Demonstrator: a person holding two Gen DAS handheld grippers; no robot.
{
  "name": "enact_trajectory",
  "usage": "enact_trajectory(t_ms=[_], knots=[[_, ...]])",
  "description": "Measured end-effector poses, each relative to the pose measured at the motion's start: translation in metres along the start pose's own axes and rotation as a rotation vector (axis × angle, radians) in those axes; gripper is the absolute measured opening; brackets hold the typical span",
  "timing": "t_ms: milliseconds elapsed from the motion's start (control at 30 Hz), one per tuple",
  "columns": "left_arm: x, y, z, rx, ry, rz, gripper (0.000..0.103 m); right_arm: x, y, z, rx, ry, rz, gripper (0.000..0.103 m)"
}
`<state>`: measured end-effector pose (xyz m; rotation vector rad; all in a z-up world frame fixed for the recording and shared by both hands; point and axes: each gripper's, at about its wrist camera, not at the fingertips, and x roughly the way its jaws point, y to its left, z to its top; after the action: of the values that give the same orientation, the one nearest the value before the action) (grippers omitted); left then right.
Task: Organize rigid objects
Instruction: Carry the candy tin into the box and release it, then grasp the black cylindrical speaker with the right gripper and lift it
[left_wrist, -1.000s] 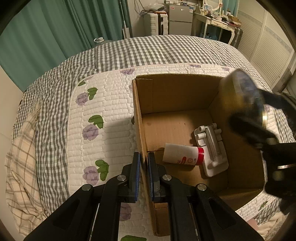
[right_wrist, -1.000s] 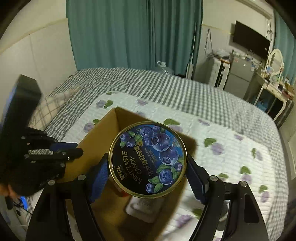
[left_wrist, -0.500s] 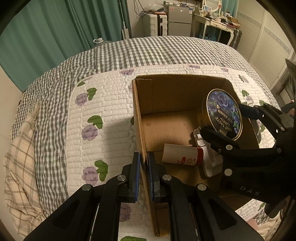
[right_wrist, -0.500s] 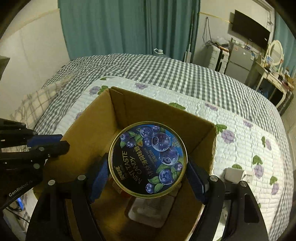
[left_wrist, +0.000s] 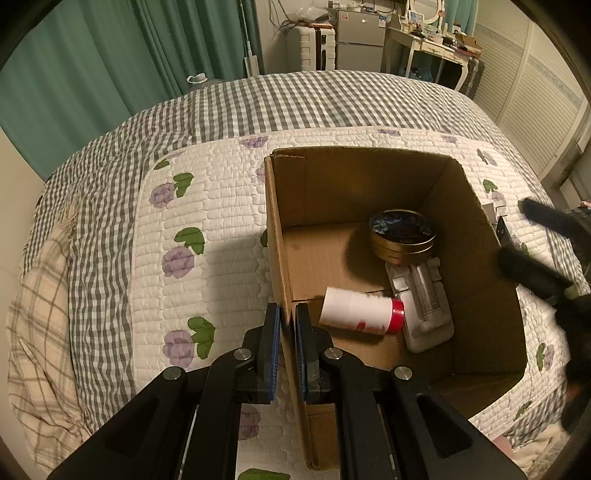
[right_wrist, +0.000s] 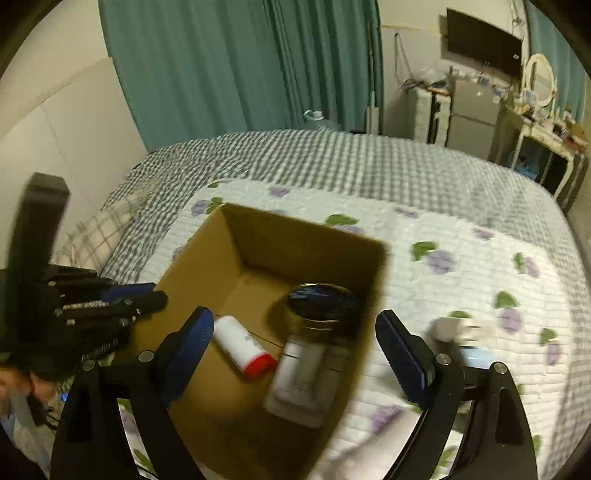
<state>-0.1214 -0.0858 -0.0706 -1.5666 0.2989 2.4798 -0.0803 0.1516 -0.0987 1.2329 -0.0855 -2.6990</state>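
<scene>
An open cardboard box (left_wrist: 351, 184) (right_wrist: 295, 240) stands on the bed. On its floor lie a round blueberry candy tin (left_wrist: 402, 236) (right_wrist: 321, 306), a white bottle with a red cap (left_wrist: 358, 315) (right_wrist: 240, 343) on its side, and a white plastic piece (left_wrist: 421, 306) (right_wrist: 303, 380). My left gripper (left_wrist: 287, 325) (right_wrist: 155, 293) is shut on the box's left wall at its top edge. Over the box hangs my right gripper (right_wrist: 295, 323); its jaws are opening and hold nothing. It shows as a dark blur (left_wrist: 532, 236) beyond the box's right wall.
The box rests on a white quilt with purple flowers (left_wrist: 192, 236) over a grey checked blanket (left_wrist: 295, 99). A small white object (right_wrist: 454, 328) and something blue (right_wrist: 476, 356) lie on the quilt right of the box. Curtains, a fridge and a desk stand beyond the bed.
The right gripper carried the candy tin over the box, opened and let it go. The tin now lies on the box floor and the gripper has pulled back to the right. The left gripper kept still.
</scene>
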Motion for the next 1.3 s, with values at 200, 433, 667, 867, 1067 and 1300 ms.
enact_trajectory(t_ms=[200,433,667,867,1067,1300], knots=[[-0.001,0.000,0.000,-0.001,0.001,0.001,0.008,-0.038,-0.045,-0.004,-0.014,-0.009,-0.160,0.090],[0.000,-0.002,0.000,-0.007,0.002,0.009,0.008,-0.028,-0.098,-0.032,-0.033,0.079,-0.292,0.090],[0.000,-0.003,0.001,-0.010,0.004,0.017,0.008,0.007,-0.137,-0.081,0.008,0.141,-0.328,0.090],[0.001,-0.004,0.001,-0.012,0.002,0.024,0.008,0.019,-0.149,-0.101,0.028,0.166,-0.311,0.090],[0.001,-0.005,0.000,-0.009,0.000,0.032,0.008,0.042,-0.140,-0.102,0.002,0.177,-0.310,0.090],[0.000,-0.005,0.000,-0.004,0.000,0.036,0.008,0.064,-0.120,-0.090,-0.045,0.144,-0.347,0.088]])
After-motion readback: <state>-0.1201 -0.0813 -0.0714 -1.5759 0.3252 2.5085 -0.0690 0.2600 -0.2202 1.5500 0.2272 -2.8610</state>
